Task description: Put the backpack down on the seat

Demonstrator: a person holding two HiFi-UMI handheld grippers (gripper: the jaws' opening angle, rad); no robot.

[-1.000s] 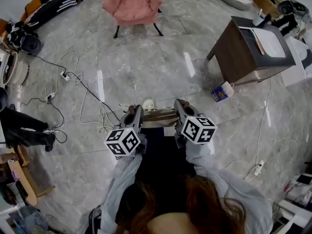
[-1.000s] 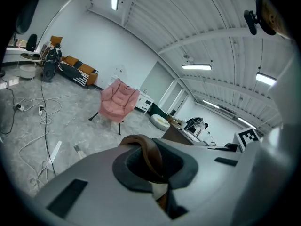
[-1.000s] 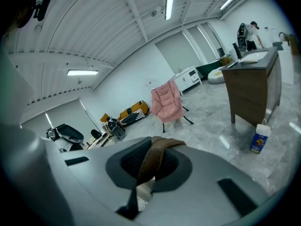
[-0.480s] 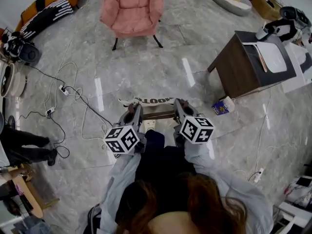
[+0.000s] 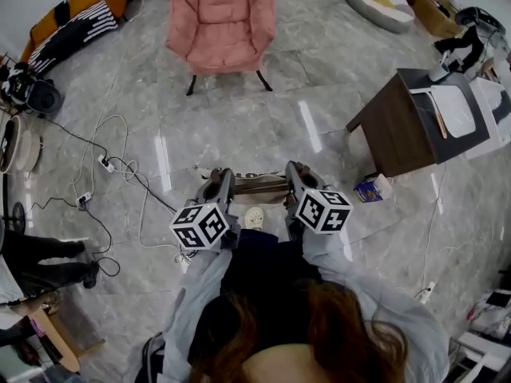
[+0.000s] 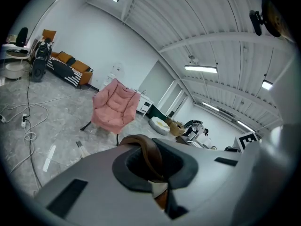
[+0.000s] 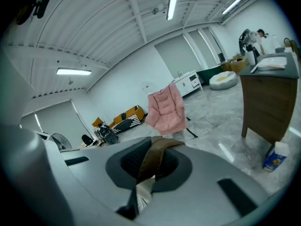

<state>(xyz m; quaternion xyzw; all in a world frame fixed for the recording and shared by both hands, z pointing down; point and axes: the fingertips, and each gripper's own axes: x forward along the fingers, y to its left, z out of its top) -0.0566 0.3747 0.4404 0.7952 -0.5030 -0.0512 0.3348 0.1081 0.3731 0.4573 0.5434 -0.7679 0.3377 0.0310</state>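
Both grippers are closed on the backpack's brown strap (image 6: 149, 155). In each gripper view the strap runs through the dark pads, which press it from two sides. I think this double grip keeps the bag level and away from the person's legs while it is carried. In the head view the left gripper (image 5: 219, 180) and the right gripper (image 5: 295, 174) sit side by side near the centre of the frame. The backpack (image 5: 259, 186) shows between them only as a tan and pale band, and most of its body is hidden under the grippers and arms. It hangs in the air, well apart from the pink chair (image 5: 222, 18) at the top of the frame, whose seat is free. So the task is not yet done, and the open grey floor between must be crossed first. A light shoe (image 5: 254, 217) of the person shows just below the bag. White cables (image 5: 120, 158) lie at the left of the path and could catch a foot. A dark wooden table (image 5: 399, 122) stands at the right with a small blue carton (image 5: 371, 188) beside its leg, both off the direct line. Another person's legs (image 5: 40, 254) are at the left edge.
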